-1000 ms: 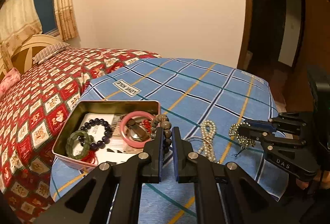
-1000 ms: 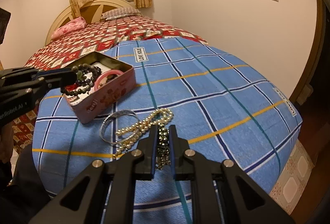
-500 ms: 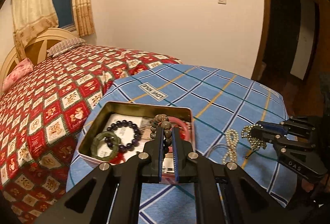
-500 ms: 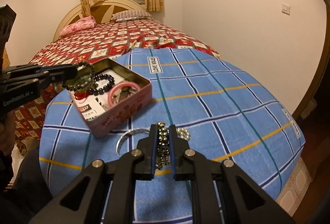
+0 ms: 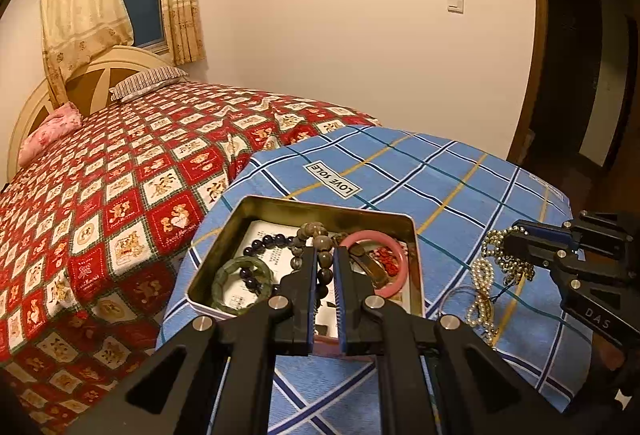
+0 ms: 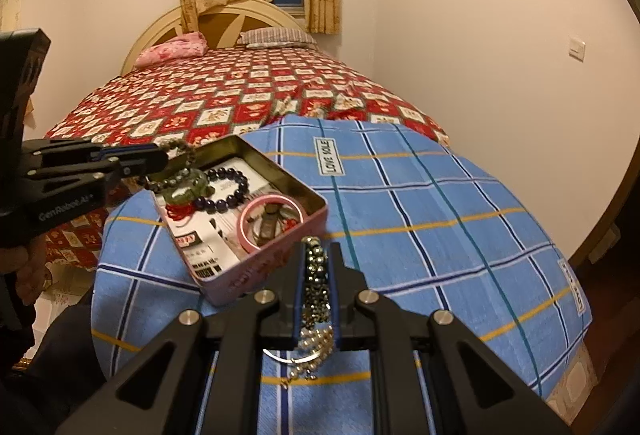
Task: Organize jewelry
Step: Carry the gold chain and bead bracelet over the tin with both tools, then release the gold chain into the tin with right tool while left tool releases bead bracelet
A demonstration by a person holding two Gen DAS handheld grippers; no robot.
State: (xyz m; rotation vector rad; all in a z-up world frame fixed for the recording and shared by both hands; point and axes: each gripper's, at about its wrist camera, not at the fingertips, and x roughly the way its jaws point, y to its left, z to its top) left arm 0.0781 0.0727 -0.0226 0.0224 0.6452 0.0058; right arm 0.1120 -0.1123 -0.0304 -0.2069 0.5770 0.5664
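My left gripper (image 5: 324, 255) is shut on a brown bead bracelet (image 5: 316, 235) and holds it above the open pink tin (image 5: 416, 235). The tin (image 6: 276, 263) holds a green bangle (image 5: 242, 281), a dark bead bracelet (image 6: 228, 191), a pink bangle (image 6: 272, 221) and red beads. My right gripper (image 6: 318, 255) is shut on a dark metallic bead chain (image 6: 316, 275) lifted just right of the tin; it also shows in the left wrist view (image 5: 516, 239). A pearl necklace (image 5: 482, 295) and a thin silver bangle (image 6: 296, 357) lie on the blue checked cloth.
The round table under the blue checked cloth (image 6: 440, 219) stands against a bed with a red patterned cover (image 5: 100, 203). A wall and a dark doorway (image 5: 580, 75) are behind. The person's hand (image 6: 28, 267) holds the left gripper at the table's left edge.
My left gripper has carried the brown bracelet left, to over the tin. My right gripper has lifted the dark chain off the cloth and moved toward the tin.
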